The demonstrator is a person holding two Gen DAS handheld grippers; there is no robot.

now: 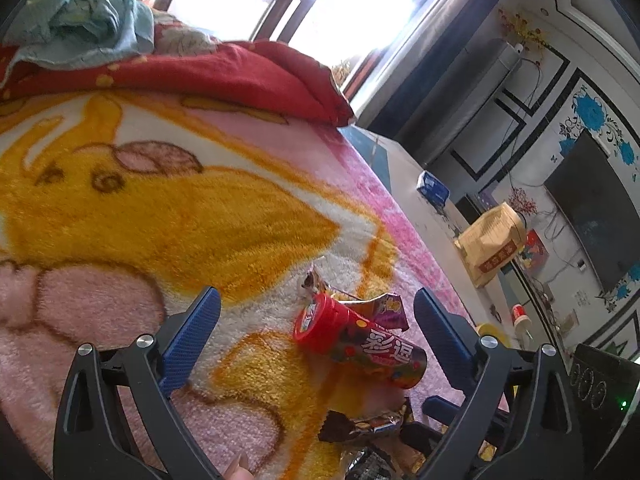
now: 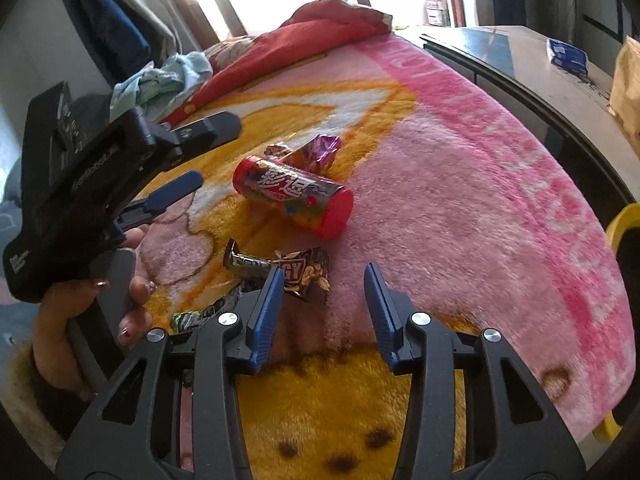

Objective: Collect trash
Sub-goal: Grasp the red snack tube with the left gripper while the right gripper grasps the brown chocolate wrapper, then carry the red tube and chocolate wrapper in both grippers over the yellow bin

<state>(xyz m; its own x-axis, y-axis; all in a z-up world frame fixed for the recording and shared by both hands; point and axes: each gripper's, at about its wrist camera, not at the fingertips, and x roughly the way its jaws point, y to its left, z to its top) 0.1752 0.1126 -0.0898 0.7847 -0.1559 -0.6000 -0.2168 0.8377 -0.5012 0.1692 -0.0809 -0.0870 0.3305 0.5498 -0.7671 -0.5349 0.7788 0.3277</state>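
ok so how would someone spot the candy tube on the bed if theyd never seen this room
On the pink and yellow cartoon blanket, find the small cluster of litter near its middle. The candy tube lies on its side there, a cylinder with red ends and a colourful printed label. Everything around it is flat crumpled wrappers; it is the only round, rigid piece.

Lying on a fluffy, matt plush blanket (image 2: 460, 184): a glossy printed candy tube (image 2: 292, 194) with smooth red plastic caps, crinkled shiny foil wrappers (image 2: 296, 270). Showing matt black plastic arms, ribbed blue pads (image 2: 266, 312) and polished metal screws on the right gripper (image 2: 324, 304). Sitting beyond, a matt paper bag (image 1: 492, 242).
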